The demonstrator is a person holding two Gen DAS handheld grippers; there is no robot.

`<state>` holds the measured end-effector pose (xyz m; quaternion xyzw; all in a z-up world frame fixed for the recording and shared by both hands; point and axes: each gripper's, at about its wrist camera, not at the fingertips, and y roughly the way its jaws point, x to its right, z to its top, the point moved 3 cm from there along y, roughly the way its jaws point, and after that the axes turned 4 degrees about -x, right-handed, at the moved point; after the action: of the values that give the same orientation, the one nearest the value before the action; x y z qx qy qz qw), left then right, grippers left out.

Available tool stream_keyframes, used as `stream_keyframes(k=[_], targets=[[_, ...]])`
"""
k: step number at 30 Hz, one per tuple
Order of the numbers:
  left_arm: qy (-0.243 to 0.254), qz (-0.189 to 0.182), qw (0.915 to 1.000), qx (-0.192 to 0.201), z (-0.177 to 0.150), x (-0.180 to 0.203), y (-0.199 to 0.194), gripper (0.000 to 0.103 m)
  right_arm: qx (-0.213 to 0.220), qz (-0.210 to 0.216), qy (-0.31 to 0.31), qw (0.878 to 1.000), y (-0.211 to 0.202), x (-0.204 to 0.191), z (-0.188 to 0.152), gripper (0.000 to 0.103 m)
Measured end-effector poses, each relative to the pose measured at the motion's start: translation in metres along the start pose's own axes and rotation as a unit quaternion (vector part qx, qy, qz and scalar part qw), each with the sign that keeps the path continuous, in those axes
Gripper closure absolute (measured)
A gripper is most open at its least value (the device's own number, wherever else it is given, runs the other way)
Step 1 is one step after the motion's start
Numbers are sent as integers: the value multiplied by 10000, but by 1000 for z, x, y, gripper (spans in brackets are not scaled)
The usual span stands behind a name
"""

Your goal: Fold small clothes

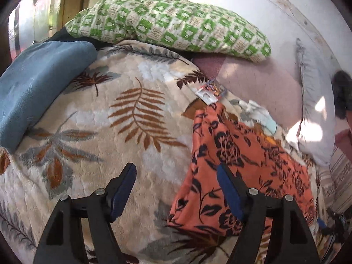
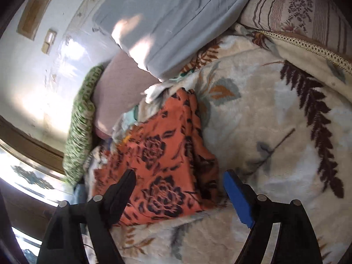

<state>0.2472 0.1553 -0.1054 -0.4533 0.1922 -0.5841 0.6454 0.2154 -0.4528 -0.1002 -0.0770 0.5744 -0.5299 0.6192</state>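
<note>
We see both claws apart, nothing between: left gripper (image 1: 176, 171), right gripper (image 2: 179, 177). Orange floral garment (image 1: 237, 165) lies at 3 o'clock on the leaf-print blanket (image 1: 99, 114); its tag (image 1: 210, 91) is unreadable.

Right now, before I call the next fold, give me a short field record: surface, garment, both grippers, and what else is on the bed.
surface: leaf-print blanket on a bed
garment: orange floral cloth, lying flat, partly folded, not held
left gripper: jaws open, nothing between them, cloth beside its right finger
right gripper: jaws open, above the cloth's near edge, not gripping
nearby: green checked pillow, blue towel, grey pillow, pink cushion
</note>
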Motion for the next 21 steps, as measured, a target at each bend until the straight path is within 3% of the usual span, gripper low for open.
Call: stream_keyframes(k=[6,9,11,13,14,15,17,18,21], targets=[[1011,-378,9925,-569,21,40,51,27,-486,-428,-901,9938,38,-15,27,19],[846,-577,9914,-811,32,39,85,27,-575,-390,-916,9934,56,-12,50,19],[555,-494,9869,-1434,27,31,117,27,-769,-106,-739,9942,76,-8,62,19],[748,-495,9897,-1112,29,39,114,23,-1096,-51,-472,9928,102,2,67,17],[849,-425,9884,-1187,29,44,114,23,-1200,-6,-395,9920,113,3,67,17],[876,-393,9878,-1224,29,47,114,25,-1136,50,-393,9927,114,1,69,17],[931,-549,9862,-1253,30,52,110,74,-1338,619,-393,9883,113,-12,67,23],[926,-530,9855,-1320,31,51,111,74,-1484,678,-432,9857,113,-18,63,24],[658,-628,9874,-1295,33,46,117,68,-1581,-18,-860,9837,121,-21,54,23]])
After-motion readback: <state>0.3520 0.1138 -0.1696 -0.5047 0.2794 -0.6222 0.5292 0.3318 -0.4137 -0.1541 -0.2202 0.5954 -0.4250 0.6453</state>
